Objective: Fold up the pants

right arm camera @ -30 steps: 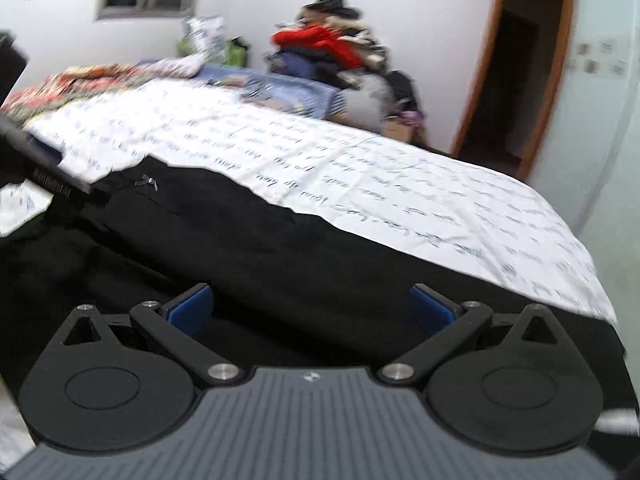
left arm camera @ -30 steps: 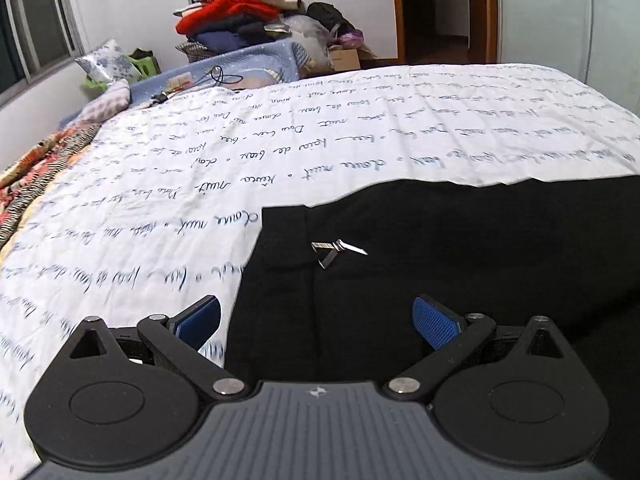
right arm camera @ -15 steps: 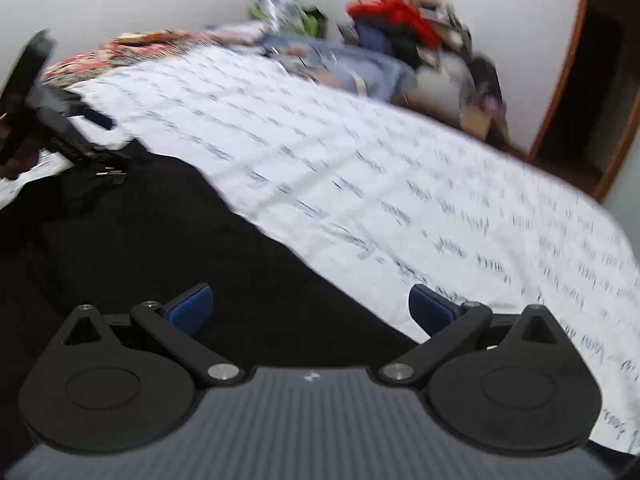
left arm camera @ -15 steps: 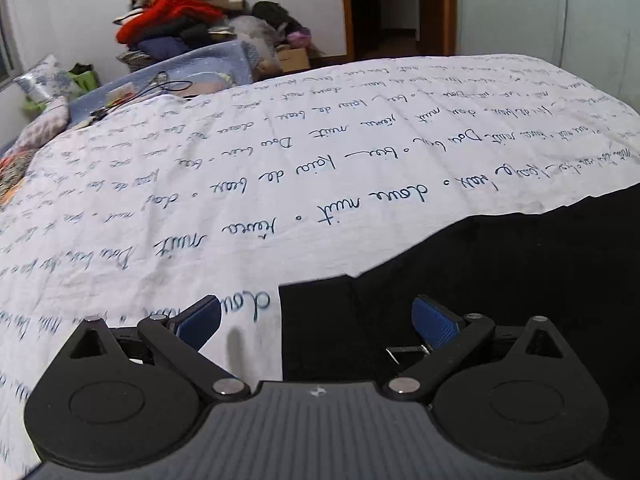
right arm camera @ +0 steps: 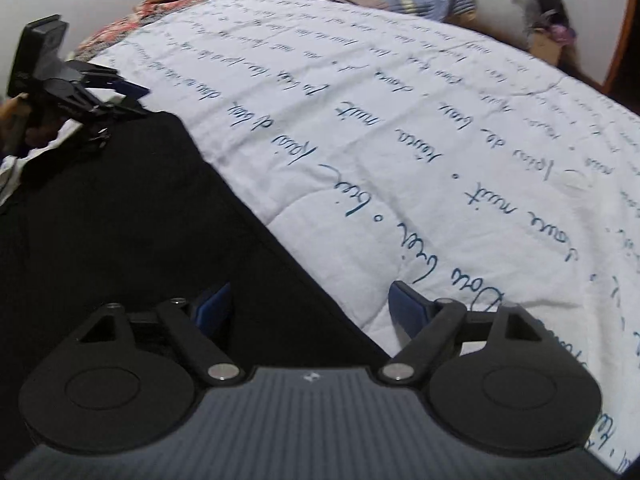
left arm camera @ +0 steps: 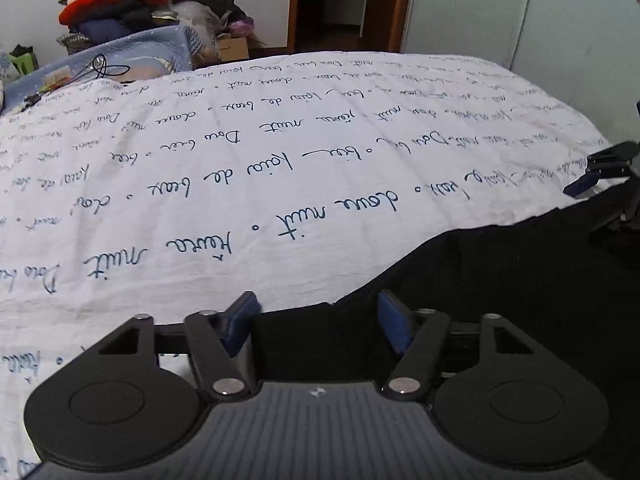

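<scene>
Black pants lie flat on a white bedspread with blue writing. My left gripper is open, low over the pants' top corner at the waistband, with the cloth between its blue pads. My right gripper is open, low over the pants' far edge; its left pad is over the cloth, its right pad over the bedspread. Each gripper shows in the other's view: the right one at the right edge, the left one at the upper left by a metal clasp.
A pile of clothes and a blue blanket with cables lie at the bed's far end. A doorway opens behind. A patterned quilt lies along the bed's far side.
Both grippers have dropped closer to the bed and moved toward the pants' far edge. The left gripper's fingers have narrowed around the waistband corner. The metal clasp has gone from the left view.
</scene>
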Demonstrator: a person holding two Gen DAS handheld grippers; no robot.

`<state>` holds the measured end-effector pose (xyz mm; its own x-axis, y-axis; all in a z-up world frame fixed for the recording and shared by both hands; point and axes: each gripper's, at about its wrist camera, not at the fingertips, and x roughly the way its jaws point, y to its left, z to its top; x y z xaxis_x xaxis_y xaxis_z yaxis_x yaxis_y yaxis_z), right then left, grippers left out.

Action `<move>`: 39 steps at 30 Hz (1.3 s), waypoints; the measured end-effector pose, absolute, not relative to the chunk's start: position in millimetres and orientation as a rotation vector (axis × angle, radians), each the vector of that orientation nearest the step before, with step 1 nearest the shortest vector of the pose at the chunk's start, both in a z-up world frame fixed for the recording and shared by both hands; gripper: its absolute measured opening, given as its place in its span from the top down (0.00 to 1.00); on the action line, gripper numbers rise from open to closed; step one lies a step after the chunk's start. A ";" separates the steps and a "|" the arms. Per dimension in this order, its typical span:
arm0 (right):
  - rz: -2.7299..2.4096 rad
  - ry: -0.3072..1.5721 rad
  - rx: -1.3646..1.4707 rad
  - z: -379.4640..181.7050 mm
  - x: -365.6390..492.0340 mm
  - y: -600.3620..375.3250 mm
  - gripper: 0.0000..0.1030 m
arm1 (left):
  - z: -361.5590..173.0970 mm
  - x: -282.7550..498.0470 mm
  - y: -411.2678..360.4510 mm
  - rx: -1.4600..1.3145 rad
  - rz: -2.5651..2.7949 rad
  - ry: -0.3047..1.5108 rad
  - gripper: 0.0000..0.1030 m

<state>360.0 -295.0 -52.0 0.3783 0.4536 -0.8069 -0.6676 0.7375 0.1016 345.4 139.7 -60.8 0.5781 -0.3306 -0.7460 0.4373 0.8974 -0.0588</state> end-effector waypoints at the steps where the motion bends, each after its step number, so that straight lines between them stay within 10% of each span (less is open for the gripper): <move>1: 0.740 0.944 -0.262 -51.9 360.5 -296.2 0.29 | -59.2 343.9 139.0 0.152 -0.457 0.846 0.52; 5: 0.762 0.950 -0.270 -46.2 358.5 -296.5 0.90 | -50.3 328.6 128.8 0.244 -0.474 0.832 0.87; 39: 0.286 0.335 -0.677 6.6 116.4 -221.8 0.96 | 25.0 162.3 149.6 0.179 -0.345 0.519 0.92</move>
